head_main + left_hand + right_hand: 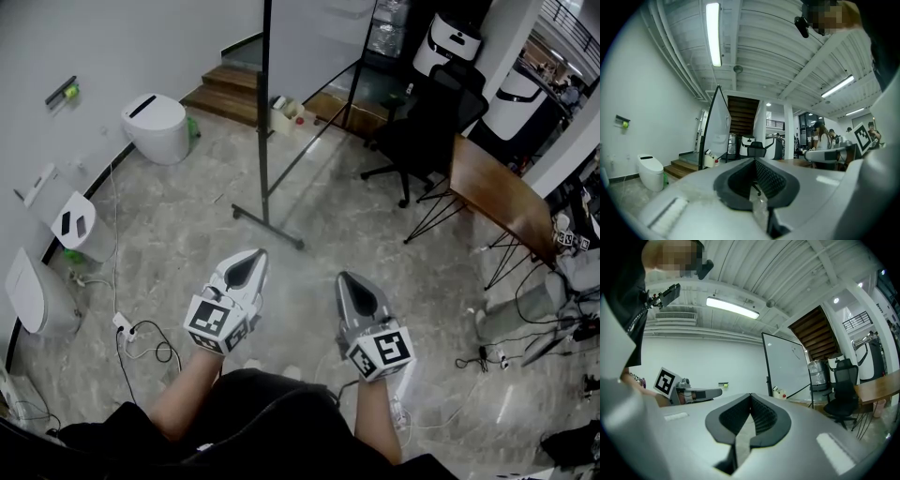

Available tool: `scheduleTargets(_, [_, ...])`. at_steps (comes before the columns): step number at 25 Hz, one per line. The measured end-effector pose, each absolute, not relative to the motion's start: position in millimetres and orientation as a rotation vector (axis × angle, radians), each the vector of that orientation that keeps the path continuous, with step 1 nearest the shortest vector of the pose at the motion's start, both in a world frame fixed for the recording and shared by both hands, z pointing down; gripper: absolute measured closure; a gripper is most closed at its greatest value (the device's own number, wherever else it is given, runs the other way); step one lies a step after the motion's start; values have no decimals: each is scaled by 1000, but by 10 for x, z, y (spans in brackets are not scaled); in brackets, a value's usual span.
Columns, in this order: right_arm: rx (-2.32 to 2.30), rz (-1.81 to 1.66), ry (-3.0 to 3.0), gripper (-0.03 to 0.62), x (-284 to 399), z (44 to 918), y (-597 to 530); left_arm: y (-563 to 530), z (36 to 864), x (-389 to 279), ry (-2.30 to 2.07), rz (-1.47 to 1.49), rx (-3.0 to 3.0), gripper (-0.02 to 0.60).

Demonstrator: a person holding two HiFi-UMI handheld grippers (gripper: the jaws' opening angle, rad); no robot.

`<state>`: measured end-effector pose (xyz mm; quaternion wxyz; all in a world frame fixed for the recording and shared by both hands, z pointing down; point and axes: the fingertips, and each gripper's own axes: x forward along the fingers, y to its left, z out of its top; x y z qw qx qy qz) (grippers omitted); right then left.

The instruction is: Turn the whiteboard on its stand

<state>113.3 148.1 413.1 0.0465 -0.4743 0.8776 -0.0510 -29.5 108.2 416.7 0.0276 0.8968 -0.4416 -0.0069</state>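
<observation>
Now | whiteboard [309, 47]: white, black-framed (on floor stand [267, 214]) | left gripper [251, 262], right gripper [349, 284]: closed, empty

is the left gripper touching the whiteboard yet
Apart. The head view shows the left gripper, jaws shut and empty, short of the whiteboard, with bare floor between it and the stand's base.
</observation>
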Motion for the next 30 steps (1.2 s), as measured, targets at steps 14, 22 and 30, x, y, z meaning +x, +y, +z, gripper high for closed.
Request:
scheduleTargets(14, [-1357, -208, 2727, 585, 1461, 4304, 1454, 1037, 4286, -159, -1492, 0, 2688, 578])
scheduleTargets(22, [-1332, -213, 2735, 585, 1462, 4305, 1088, 650, 4277, -94, -1495, -7, 2693, 578])
scheduleTargets(30, [-1370, -182, 2744, 585, 1367, 4269, 432, -28, 4282, -172, -1452, -42, 2703, 578])
